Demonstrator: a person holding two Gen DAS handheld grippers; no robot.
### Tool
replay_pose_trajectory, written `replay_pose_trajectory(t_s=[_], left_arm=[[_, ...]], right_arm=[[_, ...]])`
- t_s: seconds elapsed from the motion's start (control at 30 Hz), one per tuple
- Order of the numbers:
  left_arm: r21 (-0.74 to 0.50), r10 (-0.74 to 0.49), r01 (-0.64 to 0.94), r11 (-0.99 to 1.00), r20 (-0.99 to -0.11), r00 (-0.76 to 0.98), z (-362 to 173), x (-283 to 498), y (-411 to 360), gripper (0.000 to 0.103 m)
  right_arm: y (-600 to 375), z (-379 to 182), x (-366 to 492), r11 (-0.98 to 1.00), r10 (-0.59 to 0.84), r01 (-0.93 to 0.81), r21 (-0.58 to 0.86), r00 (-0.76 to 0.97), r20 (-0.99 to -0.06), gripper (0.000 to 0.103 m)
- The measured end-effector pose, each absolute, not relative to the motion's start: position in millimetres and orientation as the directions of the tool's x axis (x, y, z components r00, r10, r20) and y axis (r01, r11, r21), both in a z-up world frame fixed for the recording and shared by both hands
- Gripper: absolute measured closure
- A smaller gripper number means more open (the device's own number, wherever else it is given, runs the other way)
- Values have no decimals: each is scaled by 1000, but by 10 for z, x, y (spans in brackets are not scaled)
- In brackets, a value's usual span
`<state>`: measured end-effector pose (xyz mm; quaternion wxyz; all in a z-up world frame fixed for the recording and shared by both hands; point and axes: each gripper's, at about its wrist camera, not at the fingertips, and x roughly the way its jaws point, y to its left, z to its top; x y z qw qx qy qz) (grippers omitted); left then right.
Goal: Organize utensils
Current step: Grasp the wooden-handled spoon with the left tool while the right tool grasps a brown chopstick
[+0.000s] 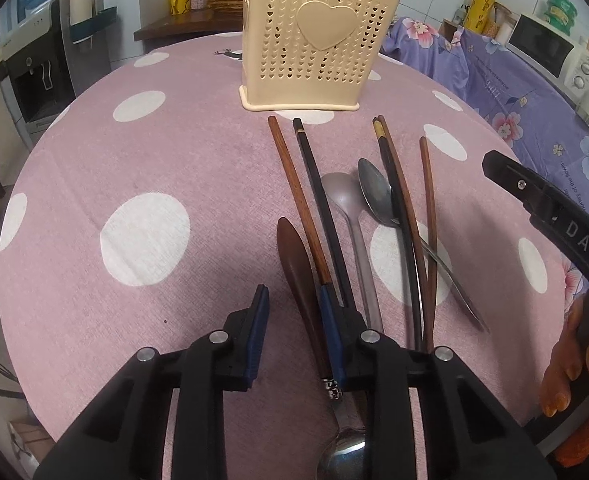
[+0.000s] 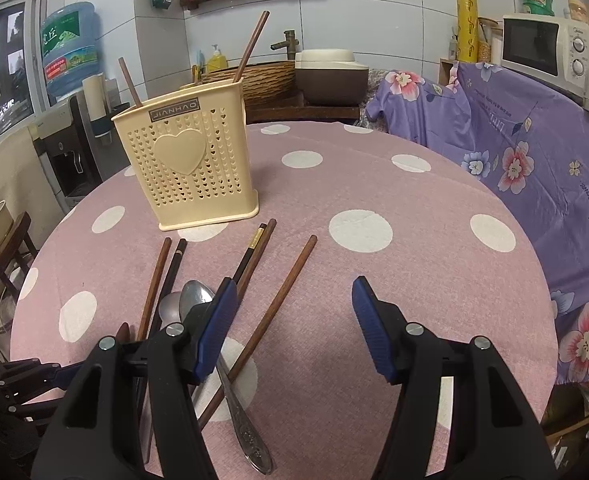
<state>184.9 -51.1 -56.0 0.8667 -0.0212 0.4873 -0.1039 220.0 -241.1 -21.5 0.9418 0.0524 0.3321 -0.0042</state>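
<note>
A loose spread of utensils is laid on the pink, white-dotted tablecloth (image 1: 94, 168) directly ahead of the left gripper (image 1: 292, 316): brown wooden chopsticks (image 1: 294, 196), black chopsticks (image 1: 320, 208), a matte grey spoon (image 1: 344, 200), a shinier metal spoon (image 1: 374, 196) and a dark wooden spoon (image 1: 296, 264), all pointed roughly away from the jaws. The left gripper's jaws are held wide apart and nothing is gripped; the wooden spoon and one brown chopstick are seen running between the blue pads, close against the right-hand pad (image 1: 330, 328), though contact cannot be judged. Beyond the tips of the utensils, a cream perforated utensil holder (image 1: 314, 40) with a raised heart is stood upright; in the right wrist view two brown chopsticks (image 2: 250, 46) are seen leaning inside it. The right gripper (image 2: 294, 320) is likewise spread wide and empty, with a single brown chopstick (image 2: 278, 300) lying slantwise just inside its left pad and an engraved spoon handle (image 2: 246, 432) crossed beneath that chopstick. Bare cloth is left ahead of the right gripper and between its pads, out to the round table edge. To the right of both grippers, a purple floral cover (image 2: 534, 168) is draped beside the table.
</note>
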Motion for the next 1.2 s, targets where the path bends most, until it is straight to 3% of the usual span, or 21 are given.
replay_pose_trajectory(t_s=[0.1, 0.37, 0.63, 0.7, 0.87, 1.2], left_arm=[[-120, -186, 160, 980, -837, 514, -569, 1869, -532, 84], [-122, -195, 172, 977, -833, 517, -572, 2018, -454, 89], [-152, -192, 119, 981, -835, 515, -574, 2170, -244, 89], [-158, -197, 118, 980, -834, 515, -573, 2162, -242, 89], [-160, -202, 126, 979, -832, 517, -575, 2149, -231, 89], [-174, -214, 127, 977, -833, 510, -570, 2179, -210, 89]], right_arm=[[-2403, -224, 2213, 994, 29, 44, 101, 778, -627, 43], [-2295, -268, 2454, 993, 87, -9, 118, 733, -675, 43], [-2053, -514, 2883, 996, 85, -29, 85, 616, -783, 70], [-2030, -577, 2947, 997, 73, -22, 75, 596, -800, 72], [-2088, -590, 2983, 999, 44, 0, 54, 586, -809, 72], [-2151, -543, 3181, 985, 137, 9, 174, 579, -804, 73]])
